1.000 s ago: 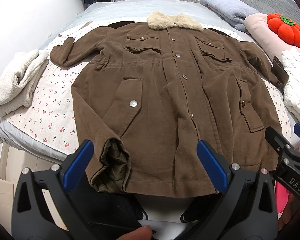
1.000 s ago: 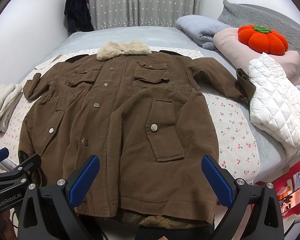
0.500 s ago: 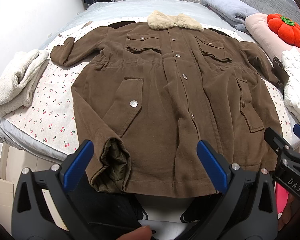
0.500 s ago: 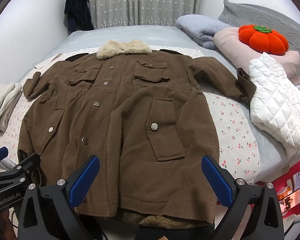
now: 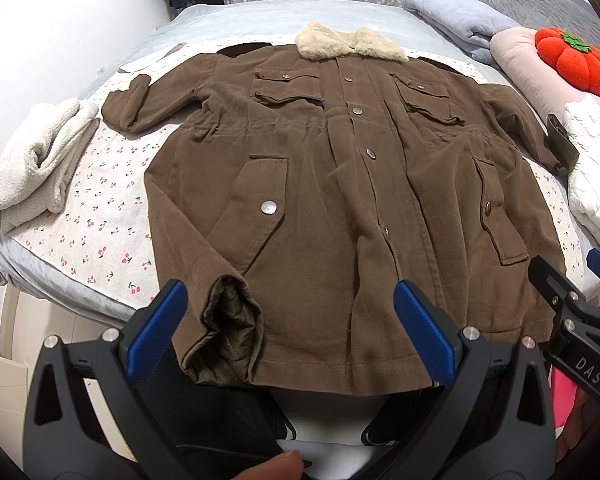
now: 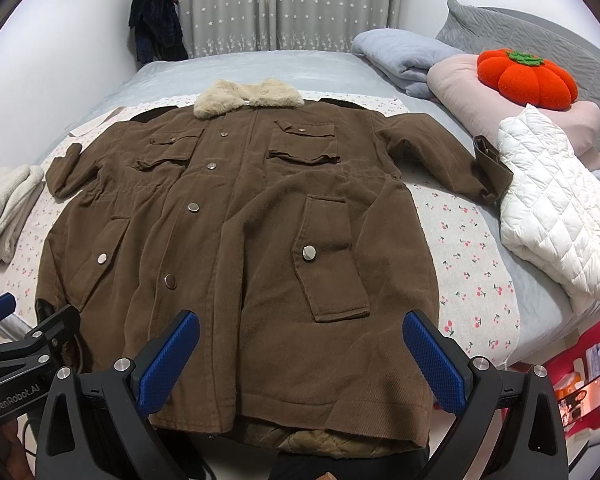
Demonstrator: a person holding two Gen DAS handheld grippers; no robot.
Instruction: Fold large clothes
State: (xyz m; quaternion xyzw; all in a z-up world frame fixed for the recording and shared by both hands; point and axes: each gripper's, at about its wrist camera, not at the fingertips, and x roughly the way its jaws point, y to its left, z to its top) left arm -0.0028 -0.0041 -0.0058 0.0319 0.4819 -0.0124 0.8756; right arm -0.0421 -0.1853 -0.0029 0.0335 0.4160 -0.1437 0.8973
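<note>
With my left claw (image 5: 286, 320) and right claw (image 6: 300, 354) both spread apart and holding nothing above the hem, the brown coat (image 5: 340, 200) lies flat, front up, on the bed (image 6: 480, 272). Folding hasn't begun, I judge; next I'd grip a sleeve or side edge.

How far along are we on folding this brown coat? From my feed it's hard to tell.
Done: the brown coat is spread flat, front up and buttoned, on the bed, sleeves out to the sides. In hand: nothing; the left gripper and right gripper hover open over the hem, gripping no fabric. Left: every fold, sleeves and body alike.
</note>
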